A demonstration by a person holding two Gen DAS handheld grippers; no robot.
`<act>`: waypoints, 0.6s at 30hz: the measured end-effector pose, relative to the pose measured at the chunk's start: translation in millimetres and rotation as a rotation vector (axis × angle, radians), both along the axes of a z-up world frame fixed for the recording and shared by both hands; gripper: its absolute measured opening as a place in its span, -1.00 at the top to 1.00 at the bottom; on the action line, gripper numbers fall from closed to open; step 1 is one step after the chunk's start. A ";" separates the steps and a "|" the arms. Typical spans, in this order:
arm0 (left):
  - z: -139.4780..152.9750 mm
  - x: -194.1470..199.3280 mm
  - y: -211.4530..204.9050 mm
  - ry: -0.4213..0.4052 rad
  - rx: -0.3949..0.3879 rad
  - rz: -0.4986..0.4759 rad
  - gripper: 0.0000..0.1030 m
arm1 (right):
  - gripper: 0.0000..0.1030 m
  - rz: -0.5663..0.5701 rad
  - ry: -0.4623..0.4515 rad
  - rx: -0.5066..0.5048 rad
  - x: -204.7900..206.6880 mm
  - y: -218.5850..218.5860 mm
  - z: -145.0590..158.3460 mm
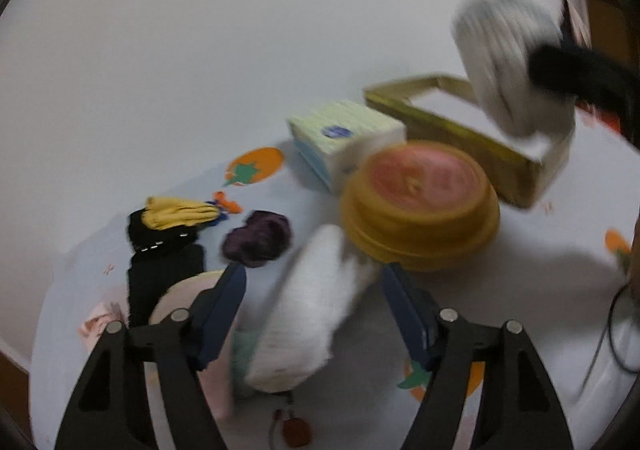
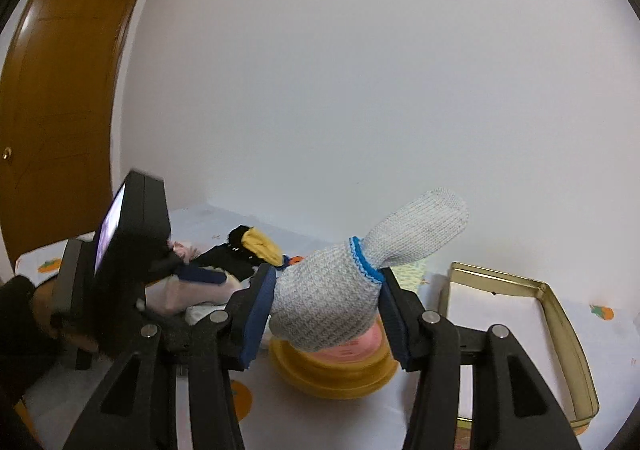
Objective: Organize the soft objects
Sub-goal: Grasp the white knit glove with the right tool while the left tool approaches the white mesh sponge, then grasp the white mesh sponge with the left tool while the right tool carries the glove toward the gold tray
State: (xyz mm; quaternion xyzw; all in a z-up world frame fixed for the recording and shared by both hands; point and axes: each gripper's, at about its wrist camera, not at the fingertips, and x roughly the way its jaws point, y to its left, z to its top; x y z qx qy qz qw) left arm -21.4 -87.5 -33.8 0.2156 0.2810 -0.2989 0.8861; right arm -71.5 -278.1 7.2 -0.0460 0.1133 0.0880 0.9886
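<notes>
The right gripper [image 2: 328,290] had its jaws clenched on a grey glove [image 2: 340,290]; the left gripper [image 1: 312,286] stood released around a white sock [image 1: 308,310] on the counter [image 1: 540,250].

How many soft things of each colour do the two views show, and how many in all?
Grey-white: 1, knit glove, held in the right tongs
White: 1, sock
Black: 1
Yellow: 1
Purple: 1
Pink: 1
Total: 6

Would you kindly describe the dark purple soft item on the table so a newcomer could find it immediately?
Start at the round yellow container with the pink top, in the middle of the table. To its left in the left wrist view, before the black and yellow sock stack, lies the purple bundle. It is the only dark purple, crumpled lump there.
</notes>
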 end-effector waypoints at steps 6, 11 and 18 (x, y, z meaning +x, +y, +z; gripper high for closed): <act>-20.3 22.0 -9.1 0.103 0.102 0.072 -0.10 | -0.03 -0.025 -0.016 0.012 -3.2 -14.3 5.3; -24.7 24.5 -7.2 0.106 0.117 0.109 0.52 | -0.04 -0.029 0.008 0.062 3.4 -18.8 6.9; 0.2 19.1 40.2 0.065 -0.121 0.233 0.52 | -0.04 -0.033 0.013 0.135 -1.3 -35.2 12.2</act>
